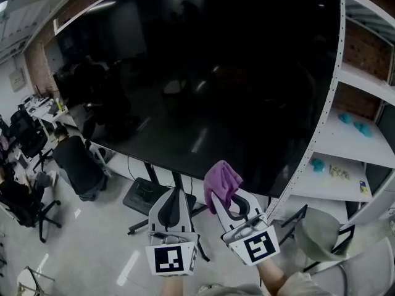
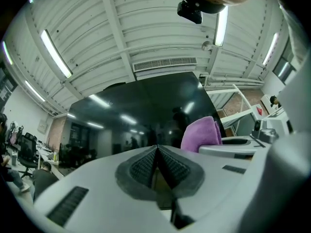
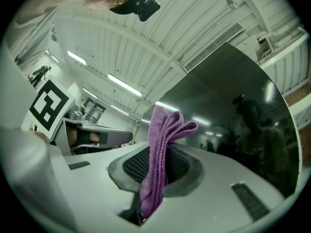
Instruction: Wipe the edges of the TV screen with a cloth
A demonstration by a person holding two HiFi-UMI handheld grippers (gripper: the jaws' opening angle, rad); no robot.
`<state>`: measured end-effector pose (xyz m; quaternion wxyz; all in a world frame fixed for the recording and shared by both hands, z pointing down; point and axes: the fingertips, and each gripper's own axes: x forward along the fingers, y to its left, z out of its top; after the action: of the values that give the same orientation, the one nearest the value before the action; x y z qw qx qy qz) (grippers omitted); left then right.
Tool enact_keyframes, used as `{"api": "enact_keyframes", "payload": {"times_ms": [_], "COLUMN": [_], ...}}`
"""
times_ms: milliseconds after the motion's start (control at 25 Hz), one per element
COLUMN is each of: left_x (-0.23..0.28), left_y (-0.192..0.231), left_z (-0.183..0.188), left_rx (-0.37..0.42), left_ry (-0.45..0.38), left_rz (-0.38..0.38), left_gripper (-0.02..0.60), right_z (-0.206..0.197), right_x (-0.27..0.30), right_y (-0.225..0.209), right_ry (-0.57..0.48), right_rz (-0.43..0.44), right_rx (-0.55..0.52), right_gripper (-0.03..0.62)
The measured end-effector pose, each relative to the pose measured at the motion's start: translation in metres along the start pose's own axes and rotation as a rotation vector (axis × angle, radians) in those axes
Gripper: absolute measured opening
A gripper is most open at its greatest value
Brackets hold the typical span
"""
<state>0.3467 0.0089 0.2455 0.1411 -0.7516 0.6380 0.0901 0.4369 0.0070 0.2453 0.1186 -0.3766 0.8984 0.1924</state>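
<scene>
- The cloth (image 1: 222, 180), purple and folded, is just below the TV's (image 1: 203, 73) bottom edge, near its lower right corner. I cannot tell whether it touches the frame.
- The right hand-held gripper (image 1: 225, 199) has its jaws closed on the cloth. The fold is pinched between the ribbed pads, with a bunched end standing out past the tips and a tail hanging back behind them.
- That free end is likely left sticking out so that soft fabric, not the hard jaws, meets the frame.
- The tips point up toward the TV's lower edge, which suits a pass along that edge or a start at the corner. The wiping looks to be at or near its start.
- The TV is dark and glossy and mirrors the ceiling lights, so smears would show. Light, even pressure seems wise.
- The left hand-held gripper (image 1: 175, 196) is left of the cloth and below the TV's bottom edge. Its jaws are pressed together with nothing between them, and it appears to be idle and kept out of the way.
- The stand (image 1: 148, 196) sits on the floor under the TV.
- White shelves (image 1: 345, 140) crowd the TV's right edge, leaving little room there.
- A seated person (image 1: 74, 162) is well off to the TV's lower left.
</scene>
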Motion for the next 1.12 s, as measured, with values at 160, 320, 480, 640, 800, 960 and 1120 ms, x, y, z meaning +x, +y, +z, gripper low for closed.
{"api": "enact_keyframes", "payload": {"times_ms": [160,320,480,640,800,960,1120], "left_x": [0.025,0.066,0.105,0.126,0.136,0.137,0.140], "left_y": [-0.020,-0.047,-0.100,-0.168,-0.225,-0.268,-0.292], "left_z": [0.011,0.045,0.096,0.160,0.207,0.231,0.248], "left_rx": [0.018,-0.050,-0.137,-0.193,-0.255,-0.305,-0.282], "left_ry": [-0.001,-0.034,-0.112,-0.230,-0.285,-0.314,-0.337], "left_rz": [-0.094,-0.228,-0.418,-0.606,-0.756,-0.865,-0.884], "left_gripper": [0.017,0.017,0.017,0.017,0.017,0.017,0.017], "right_z": [0.017,0.071,0.141,0.214,0.275,0.330,0.355], "right_x": [-0.001,-0.004,-0.019,-0.055,-0.077,-0.067,-0.039], "right_y": [-0.022,-0.072,-0.120,-0.163,-0.202,-0.229,-0.250], "right_ry": [-0.017,-0.069,-0.122,-0.163,-0.147,-0.197,-0.202], "right_rz": [-0.029,-0.170,-0.297,-0.463,-0.559,-0.498,-0.416], "right_rx": [-0.036,-0.220,-0.440,-0.665,-0.837,-0.873,-0.841], "right_gripper": [0.061,0.061,0.061,0.061,0.061,0.061,0.061]}}
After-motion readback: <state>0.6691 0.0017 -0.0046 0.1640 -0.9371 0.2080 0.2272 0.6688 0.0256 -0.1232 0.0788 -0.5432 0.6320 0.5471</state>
